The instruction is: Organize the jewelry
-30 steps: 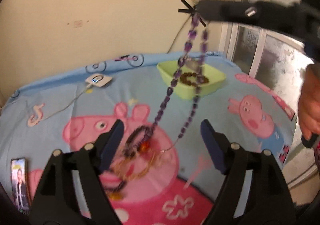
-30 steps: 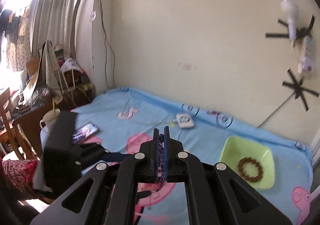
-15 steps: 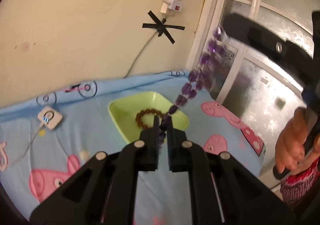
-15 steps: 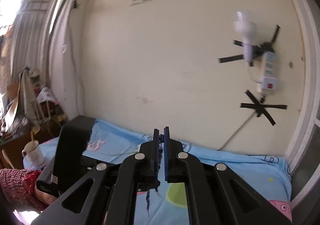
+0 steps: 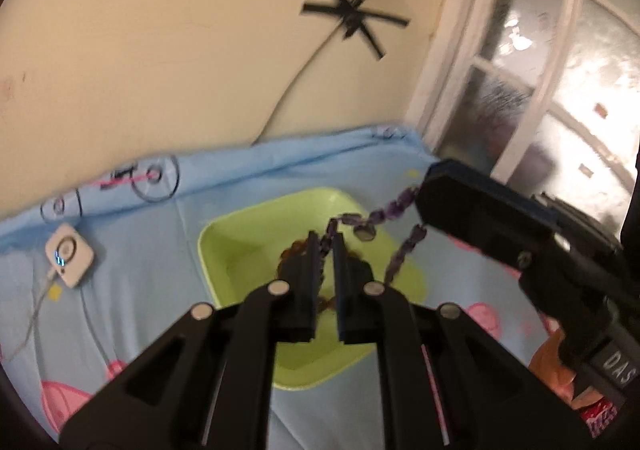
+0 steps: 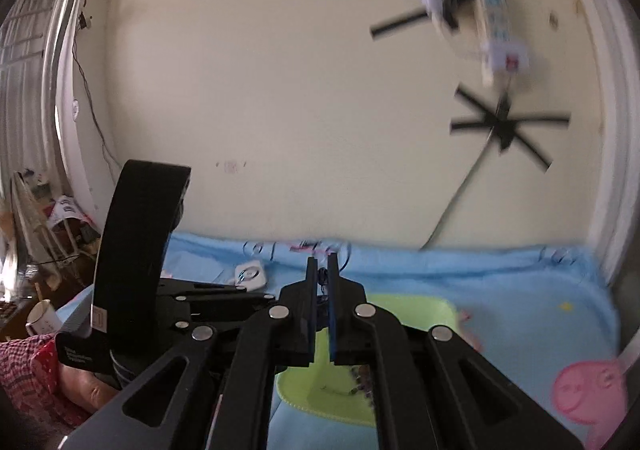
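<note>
A purple bead necklace (image 5: 394, 206) hangs stretched between both grippers over a lime-green tray (image 5: 240, 250) on the blue cartoon-print cloth. My left gripper (image 5: 326, 240) is shut on one end of the necklace. The right gripper (image 5: 430, 196) comes in from the right, shut on the other end, with a loop of beads drooping toward the tray. A brown bead bracelet (image 5: 292, 250) lies in the tray, mostly hidden behind my left fingers. In the right wrist view the right gripper (image 6: 321, 270) pinches dark beads, and the green tray (image 6: 416, 306) lies below it.
A small white square device (image 5: 69, 260) with a cable lies on the cloth left of the tray. The cream wall with a taped cord and power strip (image 6: 496, 34) stands behind. A white-framed frosted window (image 5: 540, 70) is at the right. A cluttered table with a cup (image 6: 40, 316) sits far left.
My left gripper shut on the purple necklace and moved from the jewelry pile to over the green tray. The right gripper came down from high up to tray level, so the necklace hangs lower.
</note>
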`<action>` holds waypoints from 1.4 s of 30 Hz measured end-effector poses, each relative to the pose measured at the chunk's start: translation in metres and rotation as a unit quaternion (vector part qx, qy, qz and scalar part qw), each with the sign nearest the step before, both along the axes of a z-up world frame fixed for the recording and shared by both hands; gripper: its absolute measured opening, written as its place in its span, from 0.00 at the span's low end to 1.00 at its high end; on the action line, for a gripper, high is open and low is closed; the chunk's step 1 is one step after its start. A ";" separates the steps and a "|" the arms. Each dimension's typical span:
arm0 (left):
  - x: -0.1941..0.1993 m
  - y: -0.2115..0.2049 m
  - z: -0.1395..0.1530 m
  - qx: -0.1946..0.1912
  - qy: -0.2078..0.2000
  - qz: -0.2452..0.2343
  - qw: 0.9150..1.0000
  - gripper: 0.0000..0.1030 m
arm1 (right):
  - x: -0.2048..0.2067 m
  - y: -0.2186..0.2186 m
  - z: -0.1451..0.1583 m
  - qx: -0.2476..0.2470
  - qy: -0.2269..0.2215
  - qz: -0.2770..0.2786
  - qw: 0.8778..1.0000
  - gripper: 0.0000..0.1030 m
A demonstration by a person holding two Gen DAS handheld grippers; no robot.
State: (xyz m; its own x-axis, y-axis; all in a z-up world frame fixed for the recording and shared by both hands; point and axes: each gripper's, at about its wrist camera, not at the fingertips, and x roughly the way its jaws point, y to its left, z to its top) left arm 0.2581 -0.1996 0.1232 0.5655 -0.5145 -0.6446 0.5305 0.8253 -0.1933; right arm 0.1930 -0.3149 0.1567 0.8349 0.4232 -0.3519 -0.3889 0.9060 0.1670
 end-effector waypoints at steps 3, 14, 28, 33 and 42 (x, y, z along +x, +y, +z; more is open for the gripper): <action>0.006 0.004 -0.023 0.016 0.042 0.011 0.999 0.06 | 0.015 -0.011 -0.028 0.035 0.037 -0.005 0.999 0.00; -0.052 0.112 -0.002 -0.045 0.037 0.055 0.997 0.07 | -0.011 -0.023 -0.053 0.115 0.077 0.000 0.990 0.00; -0.175 0.276 -0.072 0.008 0.042 0.225 0.973 0.07 | -0.078 0.100 -0.120 0.021 0.158 0.122 0.980 0.24; -0.196 0.286 -0.096 -0.001 0.059 0.226 0.972 0.07 | -0.107 0.157 -0.124 -0.077 0.145 0.182 0.969 0.13; -0.209 0.296 -0.107 -0.033 0.069 0.220 0.973 0.07 | -0.076 0.187 -0.137 -0.073 0.198 0.166 0.963 0.00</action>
State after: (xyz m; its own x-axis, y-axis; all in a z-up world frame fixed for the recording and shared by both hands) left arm 0.0488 0.0969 0.0164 0.6508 -0.2859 -0.7033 0.0944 0.9497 -0.2987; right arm 0.1170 -0.1279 0.0202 0.4504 0.5658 -0.6907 -0.5930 0.7679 0.2424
